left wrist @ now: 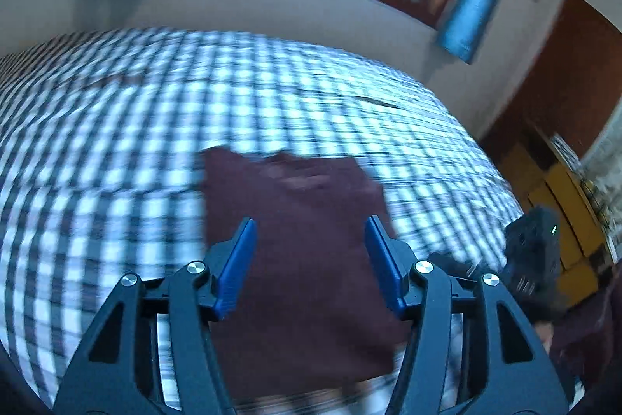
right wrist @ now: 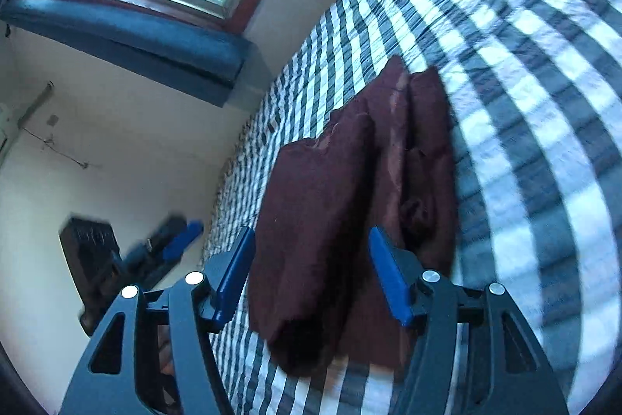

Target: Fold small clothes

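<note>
Left gripper [left wrist: 309, 240]: jaws wide, empty, hovering over maroon garment [left wrist: 299, 240]. Right gripper [right wrist: 311, 251]: jaws wide, empty, above same garment [right wrist: 350, 201]. Garment lies folded in layers on checked bedspread [left wrist: 116, 127]. Risk: one-layer pinch would drag stack, undo fold. Garment near bed edge toward wall [right wrist: 116, 150]; bedspread beyond garment offers open room.

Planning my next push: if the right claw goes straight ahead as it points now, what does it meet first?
Most likely the maroon garment, folded on the checked bedspread; the open right claw points straight at it. Depth is unclear.
</note>
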Demonstrator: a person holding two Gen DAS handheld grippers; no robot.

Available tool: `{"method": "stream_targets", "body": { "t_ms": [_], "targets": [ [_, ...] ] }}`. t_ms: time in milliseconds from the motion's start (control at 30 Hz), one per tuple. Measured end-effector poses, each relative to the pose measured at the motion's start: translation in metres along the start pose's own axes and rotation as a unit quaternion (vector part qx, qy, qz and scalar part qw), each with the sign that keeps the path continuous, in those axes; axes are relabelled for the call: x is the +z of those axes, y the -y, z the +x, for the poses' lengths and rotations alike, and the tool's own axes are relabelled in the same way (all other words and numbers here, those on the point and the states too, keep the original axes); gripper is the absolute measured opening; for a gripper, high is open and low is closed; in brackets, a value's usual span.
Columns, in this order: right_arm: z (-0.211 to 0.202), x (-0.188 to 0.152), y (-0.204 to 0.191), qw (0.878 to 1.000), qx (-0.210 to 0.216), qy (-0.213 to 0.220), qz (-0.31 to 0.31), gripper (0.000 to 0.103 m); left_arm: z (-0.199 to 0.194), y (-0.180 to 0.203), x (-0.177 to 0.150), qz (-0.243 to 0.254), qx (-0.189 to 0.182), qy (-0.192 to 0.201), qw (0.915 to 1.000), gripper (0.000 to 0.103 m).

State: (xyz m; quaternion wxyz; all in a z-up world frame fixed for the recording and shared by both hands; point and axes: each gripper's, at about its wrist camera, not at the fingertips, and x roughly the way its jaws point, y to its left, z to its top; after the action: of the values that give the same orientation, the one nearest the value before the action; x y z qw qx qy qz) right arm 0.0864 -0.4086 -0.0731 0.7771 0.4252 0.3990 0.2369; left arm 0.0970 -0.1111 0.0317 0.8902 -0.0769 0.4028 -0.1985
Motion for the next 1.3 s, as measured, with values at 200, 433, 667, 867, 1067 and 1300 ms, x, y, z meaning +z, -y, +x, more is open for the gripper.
{"method": "stream_targets", "body": {
  "t_ms": [200, 433, 667, 867, 1067, 1300],
  "targets": [
    [0.040, 0.022, 0.002, 0.997, -0.071, -0.027, -0.017, 0.061, 0.000, -0.086, -0.032, -0.057, 0.039, -0.028, 0.9973, 0.057],
    [0.075, 0.034, 0.002, 0.996, -0.063, -0.056, -0.016, 0.061, -0.001, -0.127, -0.053, -0.089, 0.035, -0.038, 0.9947, 0.058],
    [0.101, 0.039, -0.018, 0.988, -0.107, -0.080, -0.079, 0.047, 0.017, -0.131, -0.065, -0.096, 0.017, -0.064, 0.9931, 0.058],
    [0.118, 0.052, -0.026, 0.986, -0.105, -0.091, -0.097, 0.010, 0.021, -0.125, -0.065, -0.087, 0.004, -0.067, 0.9940, 0.058],
    [0.089, 0.075, -0.043, 0.988, -0.088, -0.037, -0.124, 0.010, 0.016, -0.110, -0.058, -0.062, -0.012, -0.054, 0.9965, 0.060],
    [0.075, 0.090, 0.008, 0.990, -0.118, -0.027, -0.077, 0.010, 0.016, -0.088, -0.060, -0.014, -0.025, -0.049, 0.9984, 0.065]
  ]
}}
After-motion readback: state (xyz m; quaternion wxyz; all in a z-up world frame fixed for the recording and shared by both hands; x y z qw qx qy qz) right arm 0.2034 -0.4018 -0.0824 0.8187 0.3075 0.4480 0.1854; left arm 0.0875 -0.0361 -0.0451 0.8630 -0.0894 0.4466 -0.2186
